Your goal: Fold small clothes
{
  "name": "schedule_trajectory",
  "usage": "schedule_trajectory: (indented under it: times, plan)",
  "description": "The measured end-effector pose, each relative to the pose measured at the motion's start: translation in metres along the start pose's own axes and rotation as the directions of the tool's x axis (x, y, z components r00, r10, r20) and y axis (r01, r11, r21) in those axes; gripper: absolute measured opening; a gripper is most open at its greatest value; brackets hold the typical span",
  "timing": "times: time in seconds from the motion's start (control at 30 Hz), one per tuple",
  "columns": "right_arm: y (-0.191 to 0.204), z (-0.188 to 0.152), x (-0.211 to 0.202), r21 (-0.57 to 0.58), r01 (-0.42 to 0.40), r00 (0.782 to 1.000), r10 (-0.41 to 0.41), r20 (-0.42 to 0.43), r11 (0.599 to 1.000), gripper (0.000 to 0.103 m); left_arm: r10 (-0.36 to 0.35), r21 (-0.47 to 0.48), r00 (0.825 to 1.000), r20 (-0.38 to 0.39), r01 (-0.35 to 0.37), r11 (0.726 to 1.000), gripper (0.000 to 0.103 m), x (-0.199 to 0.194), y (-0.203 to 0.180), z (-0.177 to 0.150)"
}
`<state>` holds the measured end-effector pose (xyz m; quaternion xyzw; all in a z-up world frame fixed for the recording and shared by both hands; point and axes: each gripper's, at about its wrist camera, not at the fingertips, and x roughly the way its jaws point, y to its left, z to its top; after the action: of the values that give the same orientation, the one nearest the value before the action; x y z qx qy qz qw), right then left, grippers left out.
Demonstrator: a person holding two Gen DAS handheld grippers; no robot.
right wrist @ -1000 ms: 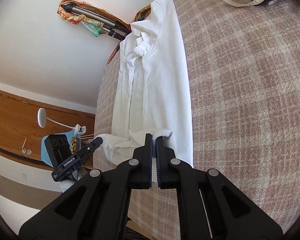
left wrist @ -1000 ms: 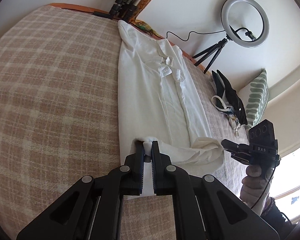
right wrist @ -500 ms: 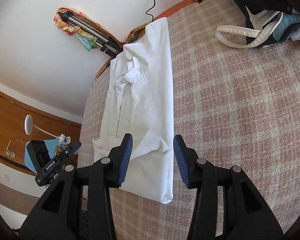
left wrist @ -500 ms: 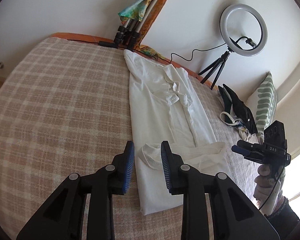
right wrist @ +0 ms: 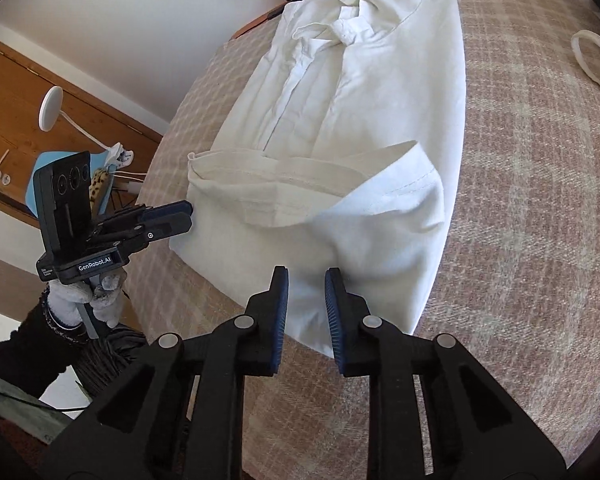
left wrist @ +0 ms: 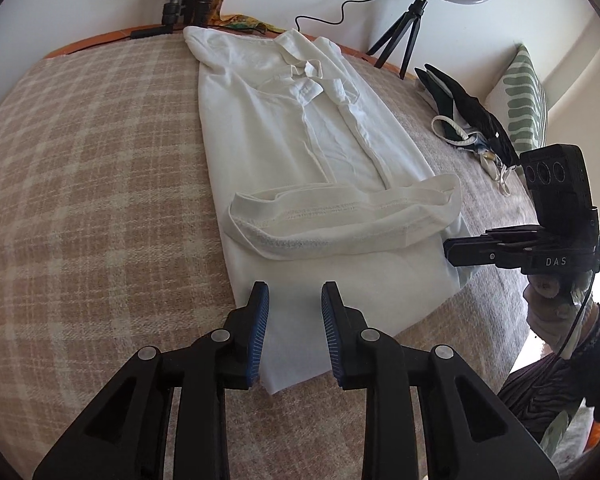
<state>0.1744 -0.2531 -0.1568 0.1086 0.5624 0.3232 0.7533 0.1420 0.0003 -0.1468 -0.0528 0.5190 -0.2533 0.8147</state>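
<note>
The shirt (left wrist: 300, 132) is laid lengthwise on the bed (left wrist: 92, 168), sides folded in and hem (left wrist: 340, 216) turned partway up, so further folding toward the collar is judged left, with both the left gripper (left wrist: 295, 300) and right gripper (right wrist: 306, 284) held empty, jaws parted narrowly.

Black left hand-held gripper (left wrist: 294, 294) and right hand-held gripper (right wrist: 306, 280): blue ribbed pads, silver screws, "DAS" and "GenRobot.AI" lettering; white gloves, dark sleeves.
</note>
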Motion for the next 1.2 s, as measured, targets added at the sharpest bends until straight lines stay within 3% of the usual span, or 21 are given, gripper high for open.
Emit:
schedule_trajectory:
  times: [0.07,0.13,0.27,0.4,0.5,0.73,0.87,0.93,1.0,1.2]
  plan:
    - [-0.003,0.009,0.0,0.008,0.008,1.0,-0.008,0.018,1.0,0.022,0.002,0.007,1.0,0.013,-0.002,1.0,0.025,0.005,0.003,0.011]
    - [-0.01,0.021,-0.003,0.033,0.032,0.998,-0.034,0.052,0.999,0.021,0.05,0.005,0.998,0.045,-0.05,0.999,0.025,0.007,0.008,0.026]
    - [-0.028,0.039,-0.019,0.127,0.104,0.982,-0.122,0.144,0.986,0.022,0.141,-0.096,0.977,0.159,-0.126,0.987,0.025,-0.011,0.034,0.052]
    - [-0.034,0.045,-0.036,0.134,0.15,0.966,-0.175,0.192,0.98,0.022,0.129,-0.144,0.969,0.213,-0.099,0.985,0.025,-0.032,0.053,0.058]
    - [-0.028,0.044,-0.041,0.1,0.164,0.964,-0.181,0.196,0.981,0.022,0.075,-0.132,0.977,0.2,-0.049,0.99,0.025,-0.038,0.056,0.052]
    - [0.05,0.051,-0.01,-0.178,0.153,0.982,-0.13,0.136,0.972,0.022,-0.021,-0.054,0.993,0.114,0.027,0.998,0.025,-0.041,0.024,0.022]
    - [0.095,0.062,0.019,-0.339,0.094,0.995,-0.08,0.057,0.936,0.021,-0.044,-0.049,0.998,0.052,0.046,0.998,0.025,-0.035,0.016,0.001]
    - [0.112,0.067,0.039,-0.409,0.093,0.995,-0.096,0.011,0.908,0.022,-0.061,-0.066,0.998,0.014,0.062,0.996,0.025,-0.026,0.019,-0.004]
    - [0.123,0.07,0.058,-0.455,0.093,0.992,-0.121,-0.032,0.885,0.022,-0.038,-0.054,0.999,-0.002,0.038,0.998,0.025,-0.019,0.02,-0.006]
    - [0.135,0.083,0.091,-0.494,0.071,0.985,-0.14,-0.102,0.866,0.022,-0.062,-0.065,0.998,-0.009,0.061,0.996,0.024,-0.015,0.027,-0.006]
